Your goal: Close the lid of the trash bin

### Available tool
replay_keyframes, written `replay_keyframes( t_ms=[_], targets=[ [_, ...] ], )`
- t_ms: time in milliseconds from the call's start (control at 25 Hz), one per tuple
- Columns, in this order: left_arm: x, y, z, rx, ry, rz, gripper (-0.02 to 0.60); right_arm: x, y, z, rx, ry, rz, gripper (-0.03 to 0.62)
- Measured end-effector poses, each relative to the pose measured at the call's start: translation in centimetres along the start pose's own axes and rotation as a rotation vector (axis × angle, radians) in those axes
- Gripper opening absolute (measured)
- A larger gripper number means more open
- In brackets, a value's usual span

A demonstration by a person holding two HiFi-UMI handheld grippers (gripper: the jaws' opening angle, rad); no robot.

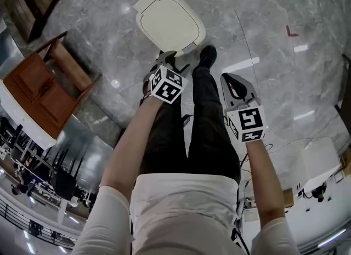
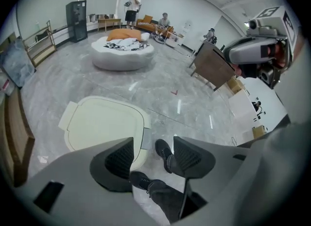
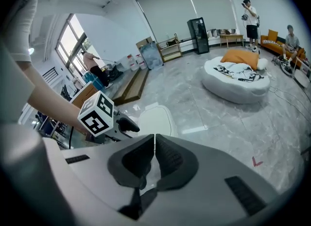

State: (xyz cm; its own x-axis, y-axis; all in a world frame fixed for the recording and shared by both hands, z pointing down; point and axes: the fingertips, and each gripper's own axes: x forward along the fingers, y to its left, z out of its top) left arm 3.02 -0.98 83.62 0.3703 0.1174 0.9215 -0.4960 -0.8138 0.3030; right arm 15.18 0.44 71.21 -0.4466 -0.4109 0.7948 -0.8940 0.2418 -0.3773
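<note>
Marble floor (image 2: 194,108), trash bin (image 2: 104,123) ahead of left gripper (image 2: 153,156), jaws apart

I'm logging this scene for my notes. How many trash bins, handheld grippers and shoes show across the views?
Trash bin: 1
Grippers: 2, the left gripper and the right gripper
Shoes: 2
Total: 5

Overhead, two low — trash bin (image 1: 170,23) shared
</note>
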Motion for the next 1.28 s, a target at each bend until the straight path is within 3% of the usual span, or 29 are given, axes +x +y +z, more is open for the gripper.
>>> replay_keyframes(
  t_ms=[320, 800, 1280],
  targets=[
    [-6.7, -0.7, 2.2, -0.062, -0.100, 0.047, 0.215, -3.8, 0.9, 3.0, -0.092, -0.045, -0.015, 0.032],
    [-20.4, -4.1, 4.5, -0.167, -0.345, 0.121, 0.066, -10.3, 3.8, 9.0, -0.297, -0.109, 0.025, 0.031],
    [-32.4, -5.9, 1.6, -0.215, -0.587, 0.218, 0.018, -15.3, 9.5, 12.2, -0.364, -0.187, 0.043, 0.031]
  ],
)
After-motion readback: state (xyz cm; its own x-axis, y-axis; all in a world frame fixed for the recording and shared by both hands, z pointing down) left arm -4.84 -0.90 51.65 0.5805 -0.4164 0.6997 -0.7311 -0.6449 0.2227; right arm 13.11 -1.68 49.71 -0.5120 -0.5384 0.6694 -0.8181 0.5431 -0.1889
